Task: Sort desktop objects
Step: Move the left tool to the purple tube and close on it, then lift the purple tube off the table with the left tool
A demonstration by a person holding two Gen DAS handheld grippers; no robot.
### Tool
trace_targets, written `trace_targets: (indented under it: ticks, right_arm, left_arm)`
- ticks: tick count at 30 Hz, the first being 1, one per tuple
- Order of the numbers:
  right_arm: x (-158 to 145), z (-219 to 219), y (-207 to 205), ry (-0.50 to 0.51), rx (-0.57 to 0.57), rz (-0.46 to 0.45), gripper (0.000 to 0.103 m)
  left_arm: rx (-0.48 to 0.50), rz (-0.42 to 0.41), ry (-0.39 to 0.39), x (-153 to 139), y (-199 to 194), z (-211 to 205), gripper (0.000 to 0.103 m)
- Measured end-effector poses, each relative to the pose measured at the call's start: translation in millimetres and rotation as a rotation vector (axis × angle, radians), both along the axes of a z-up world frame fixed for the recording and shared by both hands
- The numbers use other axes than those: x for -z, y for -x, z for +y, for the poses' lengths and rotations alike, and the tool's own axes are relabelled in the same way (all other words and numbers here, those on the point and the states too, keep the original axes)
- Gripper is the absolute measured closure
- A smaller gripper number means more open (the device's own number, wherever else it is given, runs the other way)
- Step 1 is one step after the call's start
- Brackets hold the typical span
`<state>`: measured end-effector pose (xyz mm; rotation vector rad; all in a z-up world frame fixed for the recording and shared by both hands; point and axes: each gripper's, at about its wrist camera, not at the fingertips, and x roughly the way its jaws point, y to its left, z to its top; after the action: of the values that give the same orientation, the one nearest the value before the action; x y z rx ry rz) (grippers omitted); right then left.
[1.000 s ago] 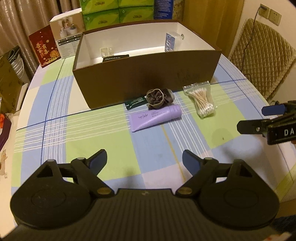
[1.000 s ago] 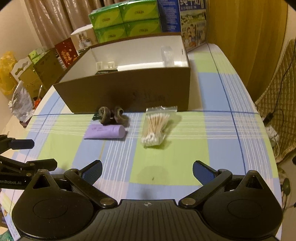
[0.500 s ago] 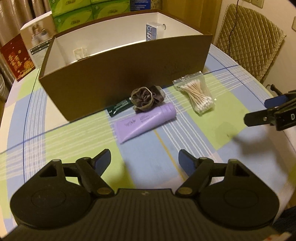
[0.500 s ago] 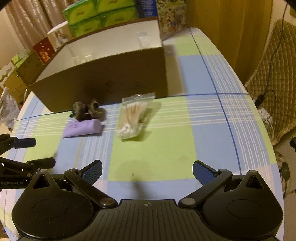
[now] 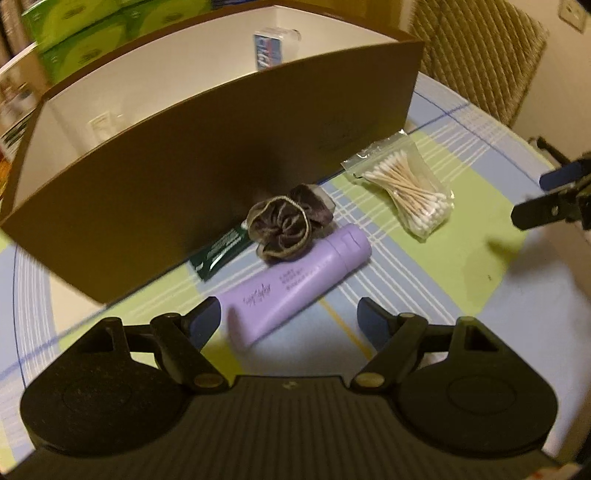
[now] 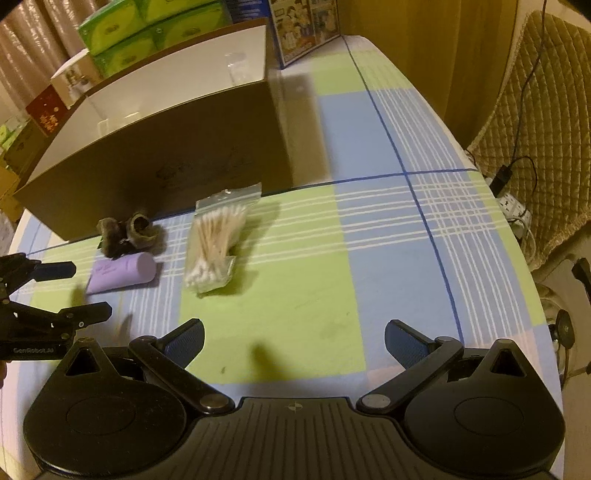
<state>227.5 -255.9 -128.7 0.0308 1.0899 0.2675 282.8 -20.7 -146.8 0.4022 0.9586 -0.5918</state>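
A purple tube lies on the checked tablecloth, its flat end between the fingers of my left gripper. That gripper is open and its pads do not touch the tube. Behind the tube sit a dark brown scrunchie and a green sachet, close to the brown box. A bag of cotton swabs lies to the right. My right gripper hovers open over bare cloth, holding nothing. The left gripper shows at that view's left edge.
The box holds a small clear case with a blue label and a white item. Green tissue boxes and a red box stand behind it. A quilted chair and a power strip lie beyond the table's right edge.
My left gripper came forward and down, so the purple tube's end now lies between its fingers, and its jaws narrowed a little. The right gripper also moved closer to the table and rolled slightly.
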Motion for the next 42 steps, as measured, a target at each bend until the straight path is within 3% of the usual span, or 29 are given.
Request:
trace_targets:
  ticks: [7, 9, 13, 14, 15, 17, 26, 32, 42]
  right_arm:
    - [3.4, -4.1, -8.8, -0.001, 0.03, 0.019, 0.002]
    - [4.2, -5.5, -10.0, 0.0, 0.039, 0.022, 0.002]
    - [6.4, -9.2, -11.4, -0.006, 0.058, 0.033, 0.002]
    - [7.0, -10.0, -11.5, -0.007, 0.062, 0.036, 0.002]
    - [7.8, -10.7, -11.6, -0.009, 0.064, 0.039, 0.002]
    - [8.9, -10.8, -11.3, -0.009, 0.066, 0.042, 0.002]
    - [5.9, -12.1, -6.6, -0.013, 0.068, 0.032, 0.002]
    - [3.5, -19.3, -1.1, -0.022, 0.095, 0.025, 0.002]
    - [2.9, -20.1, 9.2, -0.046, 0.091, 0.02, 0.002]
  left_arm:
    - [0.117, 0.014, -0.017, 8.9, -19.7, -8.8, 0.027]
    - [0.125, 0.036, -0.011, 10.6, -21.3, -9.2, 0.043]
    - [0.13, 0.048, 0.02, 7.4, -13.1, -5.7, 0.057]
    - [0.129, 0.07, 0.037, 6.9, -11.2, -4.4, 0.067]
    - [0.127, 0.108, 0.054, 7.2, -8.8, -3.0, 0.069]
    - [0.116, 0.135, 0.061, 9.3, -3.5, -3.3, 0.068]
    - [0.017, 0.092, 0.055, 10.1, -12.9, -29.3, 0.068]
    - [0.014, 0.065, 0.038, 11.9, -14.6, -45.0, 0.071]
    - [-0.021, 0.074, 0.021, 7.5, 24.1, -17.9, 0.074]
